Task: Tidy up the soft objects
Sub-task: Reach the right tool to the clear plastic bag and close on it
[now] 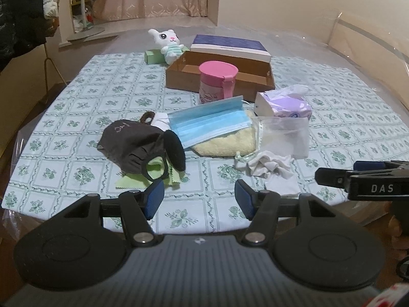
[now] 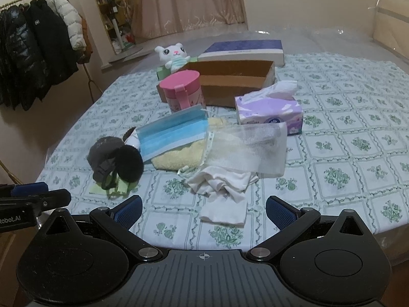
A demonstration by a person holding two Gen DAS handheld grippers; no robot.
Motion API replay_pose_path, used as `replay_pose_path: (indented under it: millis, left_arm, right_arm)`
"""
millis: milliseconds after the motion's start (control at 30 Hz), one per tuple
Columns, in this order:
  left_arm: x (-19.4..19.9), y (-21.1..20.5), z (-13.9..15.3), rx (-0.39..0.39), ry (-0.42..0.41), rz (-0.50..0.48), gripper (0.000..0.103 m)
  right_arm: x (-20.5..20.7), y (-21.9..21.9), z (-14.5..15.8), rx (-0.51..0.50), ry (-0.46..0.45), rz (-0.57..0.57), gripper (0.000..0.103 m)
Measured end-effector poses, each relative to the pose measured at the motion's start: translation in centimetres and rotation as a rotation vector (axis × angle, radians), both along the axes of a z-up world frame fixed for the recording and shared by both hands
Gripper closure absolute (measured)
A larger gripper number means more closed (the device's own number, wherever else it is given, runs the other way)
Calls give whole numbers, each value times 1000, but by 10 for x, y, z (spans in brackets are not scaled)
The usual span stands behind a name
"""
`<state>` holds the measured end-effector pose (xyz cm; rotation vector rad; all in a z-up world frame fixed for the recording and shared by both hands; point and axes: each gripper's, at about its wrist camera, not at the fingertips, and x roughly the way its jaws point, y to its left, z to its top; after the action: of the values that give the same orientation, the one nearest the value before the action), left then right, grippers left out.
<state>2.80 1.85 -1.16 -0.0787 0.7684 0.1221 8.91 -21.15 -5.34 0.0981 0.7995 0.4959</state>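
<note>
A heap of soft things lies mid-table: a blue face mask on a yellow towel, a dark cloth pouch with black earmuffs, a green cloth, a mesh bag and white cloth. A plush bunny sits at the back. An open cardboard box stands behind. My left gripper is open and empty, short of the heap. My right gripper is open and empty just before the white cloth.
A pink lidded cup stands before the box. A purple tissue pack is to the right. A blue-and-white box lid lies behind. Coats hang at left. The table edge is close.
</note>
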Motion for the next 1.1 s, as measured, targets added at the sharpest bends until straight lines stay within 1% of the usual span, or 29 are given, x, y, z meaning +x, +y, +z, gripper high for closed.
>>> replay_pose_path:
  millis: [300,533,700,933,1100]
  left_arm:
    - [2,9,1,18,-12,44,45]
    - [2,25,-8,20,-23,71,45]
    - [8,37,-19,18,-46,78,45]
    - [20,54,-41,19,-70,66,45]
    - [29,67,-53,4,-84,41,46]
  right_arm:
    - [7,-16,2,58,-59,-14,1]
    - [13,-23,-6,88,-81,-25,1]
    - [19,-24,-19,78,-86,-25,1]
    - [32,-25,-31,32,-113,-56,1]
    - [39,-26,-35,17,-124,-97,5]
